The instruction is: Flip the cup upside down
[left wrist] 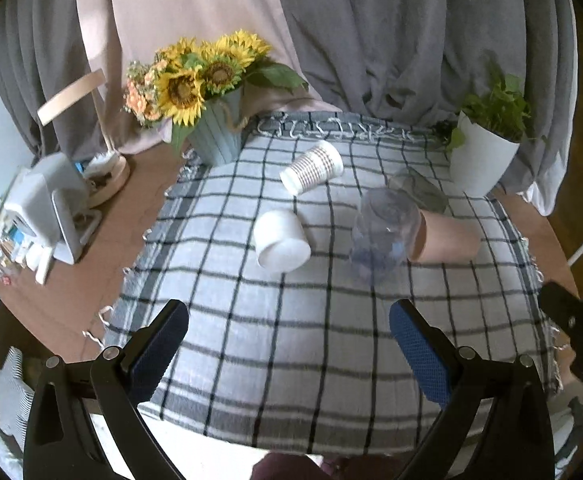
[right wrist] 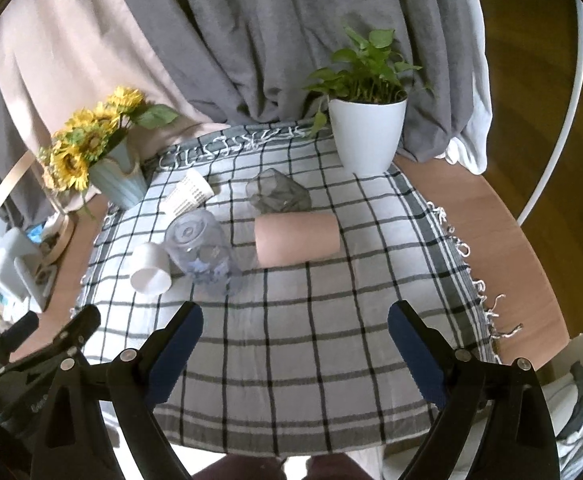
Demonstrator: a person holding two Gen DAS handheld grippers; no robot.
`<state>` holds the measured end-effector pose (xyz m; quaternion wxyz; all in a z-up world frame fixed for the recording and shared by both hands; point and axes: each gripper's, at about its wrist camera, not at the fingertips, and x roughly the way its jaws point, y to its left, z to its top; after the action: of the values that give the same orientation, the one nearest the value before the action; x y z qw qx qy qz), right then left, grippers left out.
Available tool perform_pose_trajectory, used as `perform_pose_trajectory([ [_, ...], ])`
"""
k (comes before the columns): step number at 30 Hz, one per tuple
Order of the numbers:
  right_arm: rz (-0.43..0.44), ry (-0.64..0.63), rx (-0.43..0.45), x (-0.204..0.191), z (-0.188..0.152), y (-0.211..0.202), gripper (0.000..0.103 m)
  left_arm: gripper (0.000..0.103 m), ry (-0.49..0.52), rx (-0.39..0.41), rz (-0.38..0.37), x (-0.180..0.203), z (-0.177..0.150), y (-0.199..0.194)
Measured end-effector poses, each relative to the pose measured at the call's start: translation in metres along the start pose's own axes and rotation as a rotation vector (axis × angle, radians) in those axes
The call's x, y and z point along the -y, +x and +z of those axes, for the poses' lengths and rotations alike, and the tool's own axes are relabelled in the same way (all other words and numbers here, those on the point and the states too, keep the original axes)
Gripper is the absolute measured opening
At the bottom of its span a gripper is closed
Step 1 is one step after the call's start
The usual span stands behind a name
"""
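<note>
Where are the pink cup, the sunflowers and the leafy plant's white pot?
pink cup [right wrist: 297, 240], right wrist view, middle of its side.
sunflowers [left wrist: 181, 90], left wrist view, biggest bloom's centre.
white pot [right wrist: 365, 136], right wrist view, front wall.

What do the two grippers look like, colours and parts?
Both match. The left gripper and the right gripper each have two black plastic fingers that splay outward, with textured dark blue pads on the inner faces and round silver bolts on the joints. No cables or sleeves show. Faint lettering on the left one, seen from the right camera, is unreadable.
</note>
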<state>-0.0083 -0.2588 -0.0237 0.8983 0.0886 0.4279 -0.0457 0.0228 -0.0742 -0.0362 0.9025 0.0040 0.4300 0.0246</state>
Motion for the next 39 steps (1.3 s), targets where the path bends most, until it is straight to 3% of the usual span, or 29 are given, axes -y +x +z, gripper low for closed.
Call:
perform_pose_trajectory([
  [11,-0.026,-0.012,0.049,-0.007,-0.007,-0.017,0.098,0.103,-0.001,0.048,-0.003,-0.003,-0.002,-0.018],
  [39,-0.036,-0.005,0.057,-0.006,-0.007,-0.021,0.098,0.103,-0.01,0.039,-0.006,-0.006,-0.002,-0.016],
])
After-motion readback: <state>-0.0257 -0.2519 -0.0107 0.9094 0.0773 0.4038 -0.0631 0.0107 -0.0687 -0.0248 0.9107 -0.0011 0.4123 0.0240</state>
